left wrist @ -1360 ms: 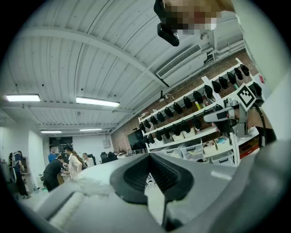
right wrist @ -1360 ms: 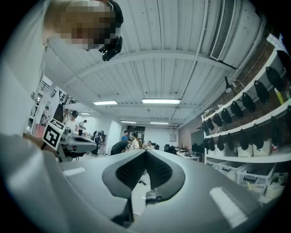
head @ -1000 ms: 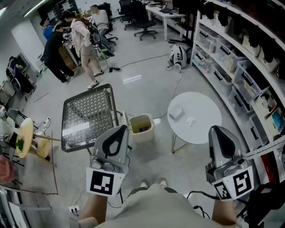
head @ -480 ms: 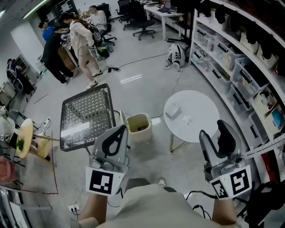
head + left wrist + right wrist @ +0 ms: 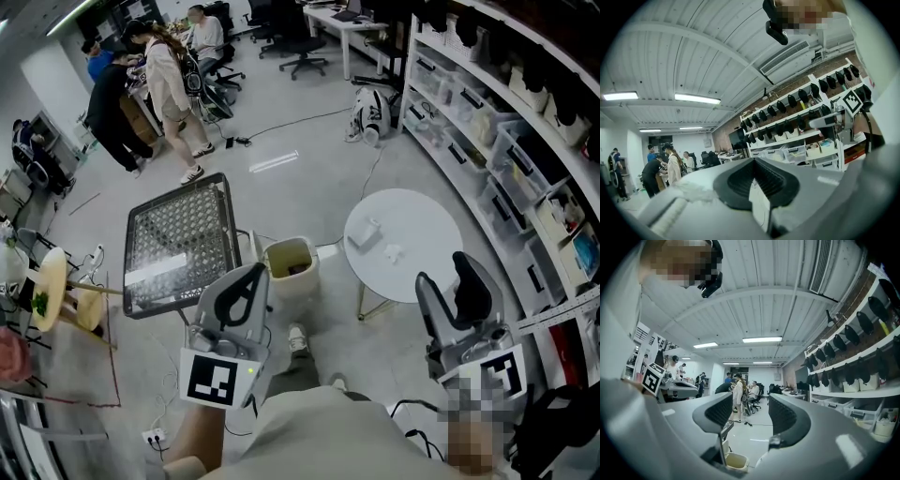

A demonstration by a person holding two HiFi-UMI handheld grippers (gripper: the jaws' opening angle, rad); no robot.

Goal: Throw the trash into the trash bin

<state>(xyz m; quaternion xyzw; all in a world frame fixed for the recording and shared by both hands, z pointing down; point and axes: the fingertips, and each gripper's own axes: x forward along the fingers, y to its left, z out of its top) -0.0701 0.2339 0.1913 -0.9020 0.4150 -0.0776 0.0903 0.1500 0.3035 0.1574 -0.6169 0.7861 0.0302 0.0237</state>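
**A:** Head view: what's changed?
**B:** The right gripper, shut a second ago, has just opened and is empty. The left gripper is closed on nothing. One trash bin stands ahead between them, and two white scraps lie on one round table beyond the right.
**A:** Gripper views?
**B:** Left: jaws together. Right: jaws apart, bin below.
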